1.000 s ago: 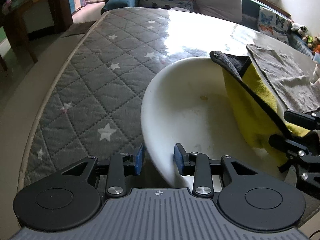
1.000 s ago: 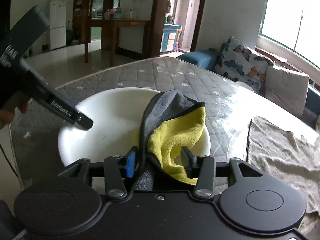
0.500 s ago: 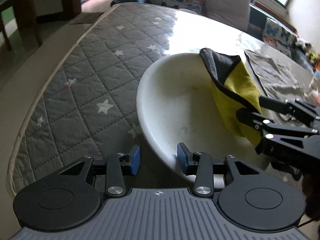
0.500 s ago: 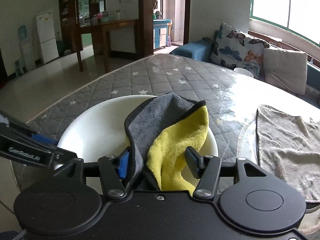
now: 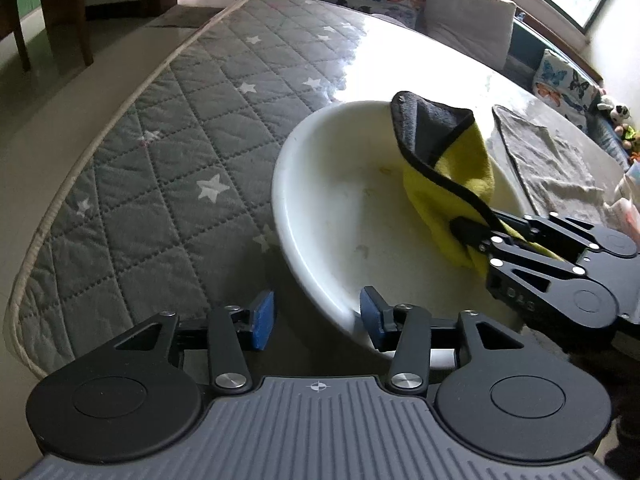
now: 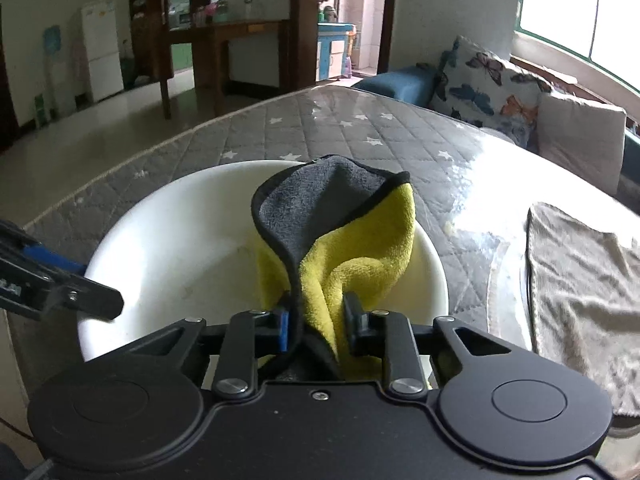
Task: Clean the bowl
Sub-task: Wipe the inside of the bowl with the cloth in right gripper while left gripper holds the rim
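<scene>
Right wrist view: the right gripper [image 6: 314, 330] has pushed deeper, still pinching the yellow-grey cloth [image 6: 340, 240] inside the white bowl [image 5: 340, 200]; the left gripper [image 5: 316, 318] stays spread astride the bowl's near rim on the quilted mat [image 5: 160, 160].

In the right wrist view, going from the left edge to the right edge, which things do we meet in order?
Black left claw with blue pads → round white bowl → grey and yellow microfibre cloth, clamped in the right claw → flat grey towel on the quilted, star-printed grey mattress.
</scene>
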`<state>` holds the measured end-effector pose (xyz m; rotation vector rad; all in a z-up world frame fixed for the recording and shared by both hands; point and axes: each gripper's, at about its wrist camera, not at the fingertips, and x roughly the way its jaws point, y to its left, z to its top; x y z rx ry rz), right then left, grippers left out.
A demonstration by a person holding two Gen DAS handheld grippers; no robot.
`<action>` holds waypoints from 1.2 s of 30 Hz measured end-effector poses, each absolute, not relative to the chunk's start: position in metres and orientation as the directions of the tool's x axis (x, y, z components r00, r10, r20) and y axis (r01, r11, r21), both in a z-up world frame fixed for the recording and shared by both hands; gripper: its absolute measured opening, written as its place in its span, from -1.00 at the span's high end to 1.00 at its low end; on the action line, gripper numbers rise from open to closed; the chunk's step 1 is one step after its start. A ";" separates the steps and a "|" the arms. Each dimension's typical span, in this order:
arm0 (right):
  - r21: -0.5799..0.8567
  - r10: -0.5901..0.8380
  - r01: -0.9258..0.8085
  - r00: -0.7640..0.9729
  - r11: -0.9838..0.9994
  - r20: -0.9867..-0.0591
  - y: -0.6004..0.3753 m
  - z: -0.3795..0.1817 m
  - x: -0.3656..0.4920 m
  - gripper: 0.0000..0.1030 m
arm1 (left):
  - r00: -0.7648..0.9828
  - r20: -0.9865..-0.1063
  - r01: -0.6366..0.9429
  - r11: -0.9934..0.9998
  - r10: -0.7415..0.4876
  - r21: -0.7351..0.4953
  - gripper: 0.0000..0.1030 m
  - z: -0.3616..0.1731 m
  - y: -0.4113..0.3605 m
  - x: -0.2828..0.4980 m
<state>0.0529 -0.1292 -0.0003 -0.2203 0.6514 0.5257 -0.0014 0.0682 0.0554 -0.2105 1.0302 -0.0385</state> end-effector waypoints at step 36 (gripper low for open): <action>-0.149 0.388 -0.672 0.579 0.726 -0.717 -0.119 0.011 0.003 0.54 | 0.517 -0.846 0.055 0.991 -0.130 -0.118 0.48 0.049 0.052 0.036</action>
